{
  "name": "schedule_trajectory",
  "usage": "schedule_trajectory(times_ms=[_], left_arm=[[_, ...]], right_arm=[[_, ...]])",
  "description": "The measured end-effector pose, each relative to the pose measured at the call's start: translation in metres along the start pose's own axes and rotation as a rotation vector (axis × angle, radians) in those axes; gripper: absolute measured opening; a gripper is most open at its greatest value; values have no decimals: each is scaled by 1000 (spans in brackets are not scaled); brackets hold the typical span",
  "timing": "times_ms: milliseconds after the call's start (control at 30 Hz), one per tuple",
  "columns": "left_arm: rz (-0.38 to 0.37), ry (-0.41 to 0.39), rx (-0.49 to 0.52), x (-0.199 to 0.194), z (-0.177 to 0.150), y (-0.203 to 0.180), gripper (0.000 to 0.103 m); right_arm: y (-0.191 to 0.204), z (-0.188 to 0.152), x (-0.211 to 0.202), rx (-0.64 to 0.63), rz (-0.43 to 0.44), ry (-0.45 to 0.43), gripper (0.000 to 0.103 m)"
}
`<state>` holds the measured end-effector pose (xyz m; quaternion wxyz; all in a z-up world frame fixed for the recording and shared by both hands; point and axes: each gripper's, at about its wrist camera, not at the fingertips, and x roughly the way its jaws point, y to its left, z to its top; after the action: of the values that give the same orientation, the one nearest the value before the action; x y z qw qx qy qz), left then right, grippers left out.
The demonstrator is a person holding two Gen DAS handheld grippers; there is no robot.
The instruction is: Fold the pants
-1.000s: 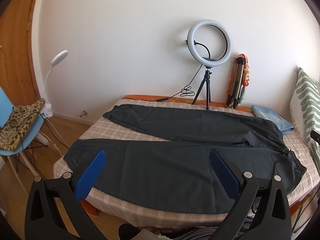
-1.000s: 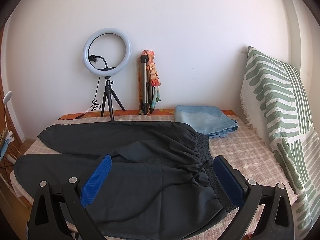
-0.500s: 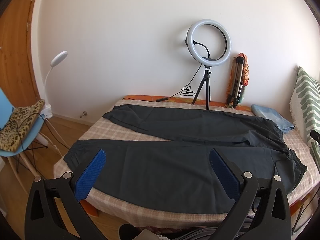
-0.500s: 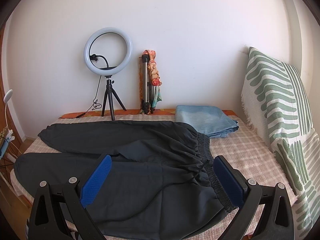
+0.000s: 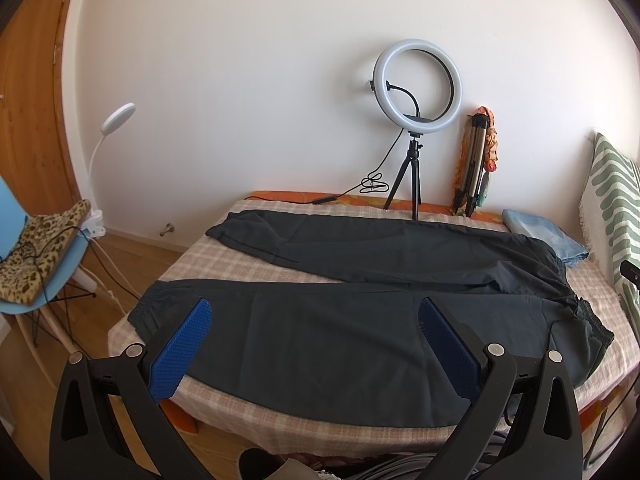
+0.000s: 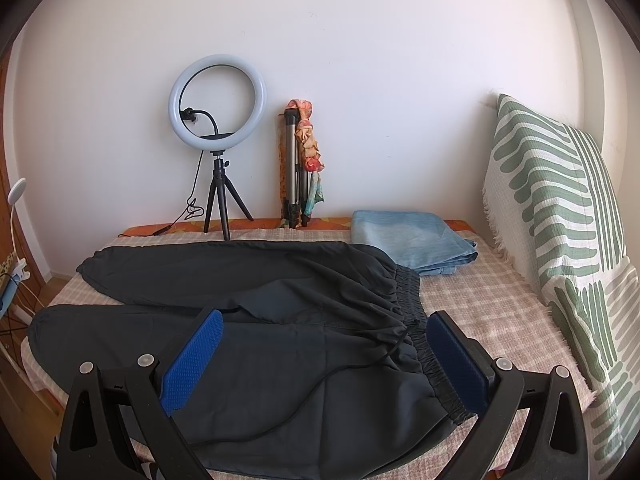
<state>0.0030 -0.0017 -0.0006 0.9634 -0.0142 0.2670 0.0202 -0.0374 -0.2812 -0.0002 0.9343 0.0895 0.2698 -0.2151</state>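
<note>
Right wrist view: both grippers [image 6: 322,354] [image 5: 314,344] gape wide and empty over the spread pants [image 6: 280,344]; best pinch waistband [image 6: 420,344] and cuff [image 5: 146,314] squarely.

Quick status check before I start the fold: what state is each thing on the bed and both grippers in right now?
pants: spread flat, unfolded, legs apart
left gripper: open, holds nothing
right gripper: open, holds nothing
blue cloth: folded, beside the waistband
ring light: upright on its tripod; lit or not, cannot tell
</note>
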Motion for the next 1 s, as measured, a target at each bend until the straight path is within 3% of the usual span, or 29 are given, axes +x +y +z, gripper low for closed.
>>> schedule_trajectory(times_ms=[600,733,833,1000], left_arm=[[55,20,-32,7,-4,29,103],[72,25,-21,9,-7,39,103],[42,36,-49,15,-11,51,102],[31,60,-80,30,-19,70,88]], right_arm=[[3,-6,6,-47,79,20,102],[6,-13,11,-116,141,42,102],[10,-21,18,-190,185,78,95],[25,-48,33,-348,243,171,84]])
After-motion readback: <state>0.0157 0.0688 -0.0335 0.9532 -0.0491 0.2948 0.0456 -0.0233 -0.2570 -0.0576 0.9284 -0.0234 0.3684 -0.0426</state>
